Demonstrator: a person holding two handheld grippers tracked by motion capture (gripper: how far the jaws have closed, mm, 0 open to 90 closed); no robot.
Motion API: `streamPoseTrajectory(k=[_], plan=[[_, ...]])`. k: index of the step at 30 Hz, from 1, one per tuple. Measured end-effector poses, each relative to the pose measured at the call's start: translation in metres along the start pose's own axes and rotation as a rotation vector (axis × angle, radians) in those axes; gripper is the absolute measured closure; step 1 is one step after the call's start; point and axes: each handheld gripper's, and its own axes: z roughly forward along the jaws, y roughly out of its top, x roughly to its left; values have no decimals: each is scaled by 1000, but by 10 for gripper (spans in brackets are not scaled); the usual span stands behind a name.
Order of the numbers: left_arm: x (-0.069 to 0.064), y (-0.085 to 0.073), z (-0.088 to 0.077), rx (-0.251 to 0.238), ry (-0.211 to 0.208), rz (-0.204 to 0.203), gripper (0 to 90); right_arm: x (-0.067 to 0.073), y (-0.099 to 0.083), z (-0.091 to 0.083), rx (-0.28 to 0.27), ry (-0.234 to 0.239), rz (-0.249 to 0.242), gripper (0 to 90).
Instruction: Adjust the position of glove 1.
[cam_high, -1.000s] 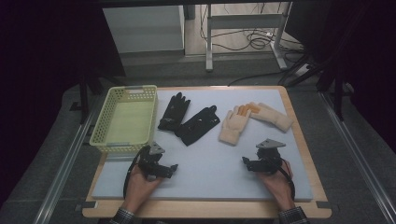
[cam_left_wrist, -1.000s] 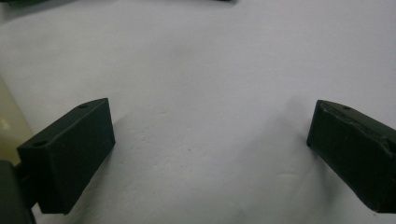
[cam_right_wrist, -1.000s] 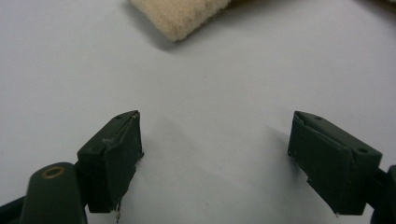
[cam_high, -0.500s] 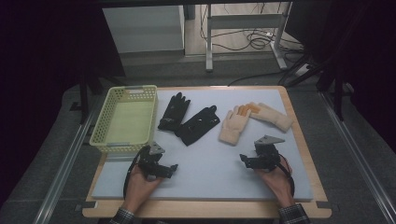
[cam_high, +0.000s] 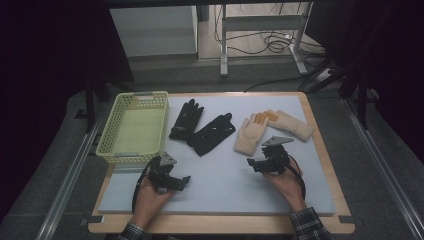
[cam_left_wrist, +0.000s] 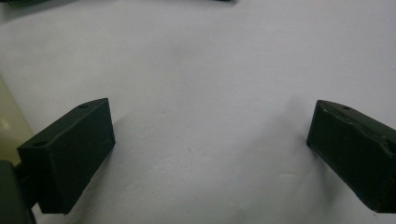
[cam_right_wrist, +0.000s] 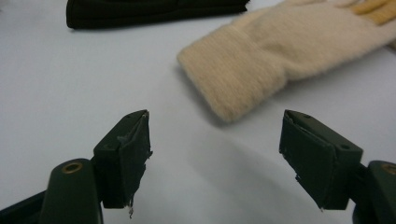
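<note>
The right gripper (cam_high: 256, 165) hovers just short of the cream glove (cam_right_wrist: 261, 60), its cuff lying ahead of the jaws; they stand apart with nothing between them, having just been closing slightly. The left gripper (cam_high: 184, 181) rests low over the white mat (cam_high: 225, 185), jaws wide apart and empty. No readable writing appears on any glove or on the yellow basket (cam_high: 134, 100).

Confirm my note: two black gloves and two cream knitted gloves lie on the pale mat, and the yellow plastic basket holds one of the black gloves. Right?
Not quite: the yellow plastic basket is empty in the high view. Both black gloves lie on the pale mat beside it, and the two cream knitted gloves lie there too.
</note>
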Motion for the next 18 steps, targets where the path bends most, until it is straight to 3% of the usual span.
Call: streamPoseTrajectory(k=[18], plan=[[0,0,0,0,0,0,10,24,41,42,17,46,-55,367]])
